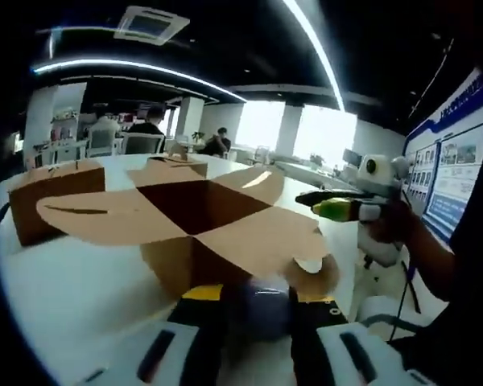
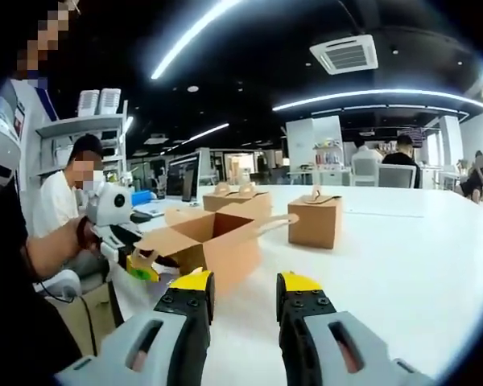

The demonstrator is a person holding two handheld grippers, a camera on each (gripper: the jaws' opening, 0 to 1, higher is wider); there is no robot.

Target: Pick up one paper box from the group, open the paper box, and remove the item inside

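Looking along your left hand-held gripper (image 1: 249,310), the opened paper box (image 1: 195,233) sat right in front of it on the white bench (image 1: 64,297), all four flaps splayed out and the dark inside showing at about 12 o'clock from the jaws. Something blurry and greyish sat between the left jaws right at the box's near flap, so I couldn't tell if you were pinching it or how far those jaws were spread. A second closed box (image 1: 52,197) sat at about 10 o'clock, just beside the open one. Your right hand-held gripper (image 1: 338,207) came in from 3 o'clock, its yellow-green tip hovering near the right flap.

From the right gripper view, your right hand-held gripper (image 2: 243,301) had its yellow-tipped jaws parted with a clear gap and nothing between them. The open paper box (image 2: 205,241) was at roughly 11 o'clock, just beyond the left jaw. Your left hand-held gripper (image 2: 141,265) was at 9 o'clock, its tip right against the box's near flap. Two more closed boxes stayed further back: one with a handle (image 2: 315,219) at 1 o'clock, another (image 2: 237,197) at 12 o'clock behind the open one. A seated person (image 2: 64,201) was off at 10 o'clock.
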